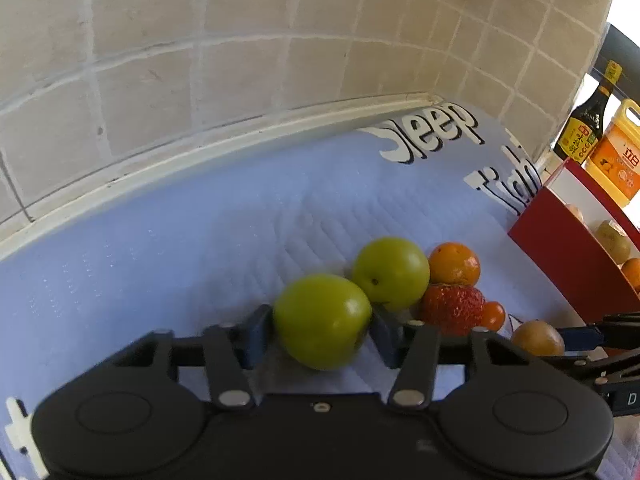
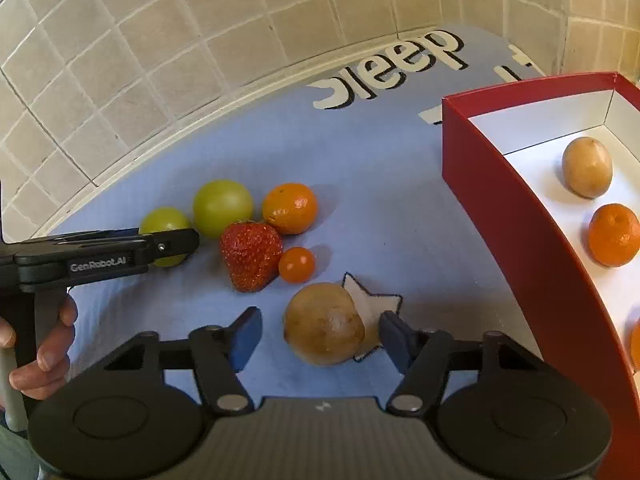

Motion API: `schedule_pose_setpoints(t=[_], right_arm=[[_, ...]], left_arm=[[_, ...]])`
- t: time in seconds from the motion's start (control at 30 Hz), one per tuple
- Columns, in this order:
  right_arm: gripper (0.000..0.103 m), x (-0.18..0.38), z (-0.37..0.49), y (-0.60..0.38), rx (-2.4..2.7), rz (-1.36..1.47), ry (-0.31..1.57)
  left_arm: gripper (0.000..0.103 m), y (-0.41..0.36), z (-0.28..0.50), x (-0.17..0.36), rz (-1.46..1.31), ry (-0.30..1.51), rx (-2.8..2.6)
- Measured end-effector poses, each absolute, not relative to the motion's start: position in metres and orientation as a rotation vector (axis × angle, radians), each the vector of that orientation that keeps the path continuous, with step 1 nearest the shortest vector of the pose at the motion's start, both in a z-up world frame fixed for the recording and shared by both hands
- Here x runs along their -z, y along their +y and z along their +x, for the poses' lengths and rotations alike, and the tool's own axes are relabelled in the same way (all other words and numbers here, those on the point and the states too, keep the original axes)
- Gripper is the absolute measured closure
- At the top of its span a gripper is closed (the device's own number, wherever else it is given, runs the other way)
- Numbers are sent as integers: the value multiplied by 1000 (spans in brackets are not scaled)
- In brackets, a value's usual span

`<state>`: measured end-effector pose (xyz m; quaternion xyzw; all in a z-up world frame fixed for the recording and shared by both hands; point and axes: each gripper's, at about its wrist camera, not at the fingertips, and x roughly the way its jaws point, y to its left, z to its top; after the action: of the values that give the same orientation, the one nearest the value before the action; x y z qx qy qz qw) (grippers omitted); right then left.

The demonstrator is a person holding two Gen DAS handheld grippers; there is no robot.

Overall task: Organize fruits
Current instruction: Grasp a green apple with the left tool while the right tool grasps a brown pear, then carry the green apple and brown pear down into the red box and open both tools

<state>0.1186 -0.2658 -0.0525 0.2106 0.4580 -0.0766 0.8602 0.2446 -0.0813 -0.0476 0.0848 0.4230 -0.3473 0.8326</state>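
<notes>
My left gripper point(image 1: 322, 330) is shut on a green plum point(image 1: 322, 320); it also shows from the side in the right wrist view point(image 2: 176, 244) around that plum point(image 2: 164, 220). A second green plum point(image 1: 390, 274) point(image 2: 222, 208), an orange point(image 1: 454, 264) point(image 2: 290, 208), a strawberry point(image 1: 452, 308) point(image 2: 251, 254) and a cherry tomato point(image 1: 493, 316) point(image 2: 296, 265) lie together on the blue mat point(image 1: 180, 240). My right gripper point(image 2: 320, 334) is open, its pads on either side of a brown kiwi point(image 2: 324, 324) point(image 1: 538, 338) without touching it.
A red box point(image 2: 512, 216) point(image 1: 568, 252) with white inside stands at the right, holding a kiwi point(image 2: 587, 168) and an orange point(image 2: 614, 234). A tiled wall point(image 1: 200, 60) runs behind the mat. A soy sauce bottle point(image 1: 584, 128) and an oil jug point(image 1: 618, 160) stand beyond the box.
</notes>
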Motion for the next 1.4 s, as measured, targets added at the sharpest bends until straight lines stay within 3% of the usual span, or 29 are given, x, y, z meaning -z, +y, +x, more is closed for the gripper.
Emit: schedule_pose_setpoints(t=[0.1, 0.17, 0.23, 0.47, 0.67, 1.0, 1.17, 1.4], right_arm=[[40, 54, 121, -261, 160, 422, 965], [47, 54, 121, -258, 170, 394, 964], [61, 54, 122, -256, 179, 376, 963], [62, 44, 109, -266, 166, 437, 920], [62, -1, 83, -289, 201, 451, 780], [62, -79, 16, -415, 492, 454, 571], [62, -77, 22, -477, 535, 463, 598], [62, -18, 66, -507, 529, 503, 727]], left_arm=[[43, -81, 243, 47, 190, 886, 734], [43, -81, 242, 47, 191, 884, 733], [43, -80, 240, 46, 194, 881, 733], [43, -81, 231, 31, 198, 855, 745], [43, -109, 212, -13, 229, 749, 824], [43, -259, 168, -87, 266, 591, 1193], [43, -317, 156, -69, 340, 609, 1233], [43, -348, 152, -4, 454, 730, 1162]])
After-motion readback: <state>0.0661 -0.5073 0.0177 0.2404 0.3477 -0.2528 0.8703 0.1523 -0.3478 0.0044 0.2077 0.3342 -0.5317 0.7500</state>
